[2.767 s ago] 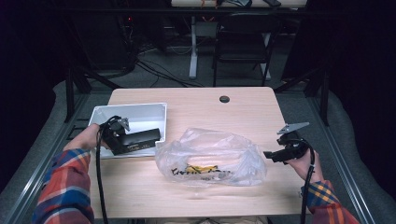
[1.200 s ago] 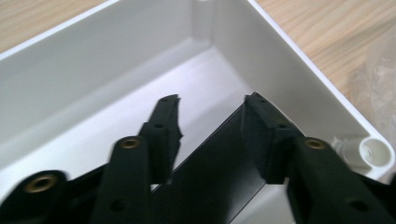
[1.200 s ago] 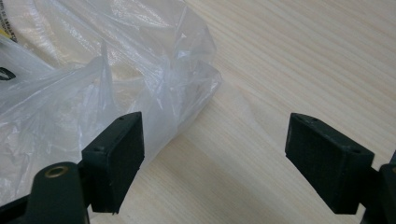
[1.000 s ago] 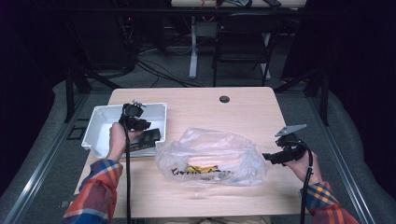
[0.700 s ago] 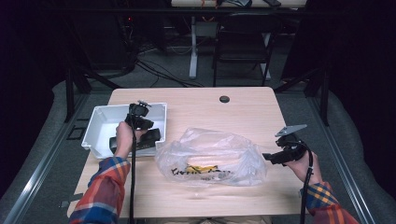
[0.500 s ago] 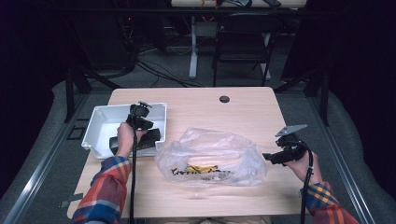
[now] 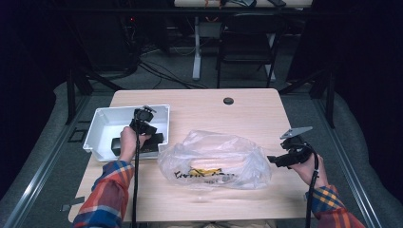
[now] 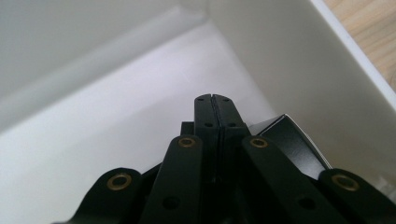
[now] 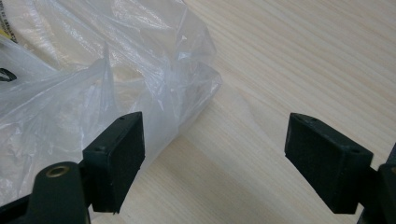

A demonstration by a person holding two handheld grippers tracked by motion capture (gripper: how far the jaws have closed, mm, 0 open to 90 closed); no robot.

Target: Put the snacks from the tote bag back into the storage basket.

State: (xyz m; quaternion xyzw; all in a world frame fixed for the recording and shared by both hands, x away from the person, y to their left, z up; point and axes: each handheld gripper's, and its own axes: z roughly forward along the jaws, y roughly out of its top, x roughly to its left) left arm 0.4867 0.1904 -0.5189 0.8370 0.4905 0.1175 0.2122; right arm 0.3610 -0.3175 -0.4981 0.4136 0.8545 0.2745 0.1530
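My left gripper [image 7: 143, 125] points down inside the white bin [image 7: 102, 124], at its right end. In the left gripper view its jaws [image 8: 212, 98] press flat together, with nothing visible between the tips. A black box with a white edge [image 8: 292, 140] lies just under them, beside the bin's wall [image 8: 280, 70]. In the high view, the black box [image 7: 153, 140] and another dark item [image 7: 115, 145] rest on the bin floor. My right gripper [image 7: 272, 159] is open, low at the right end of the crumpled clear plastic bag [image 7: 214, 159]. One pad [image 9: 116, 154] touches the bag [image 9: 70, 70].
The wooden table [image 7: 247, 114] has a round black grommet [image 7: 228, 100] near its far edge. Yellow and black items [image 7: 202, 172] show through the bag. A dark chair [image 7: 247, 42] and cables stand beyond the table on the floor.
My left gripper has swung from the bin's near rim up and over into the bin, carrying the black item in, and has settled low there. The right gripper and the bag have stayed still.
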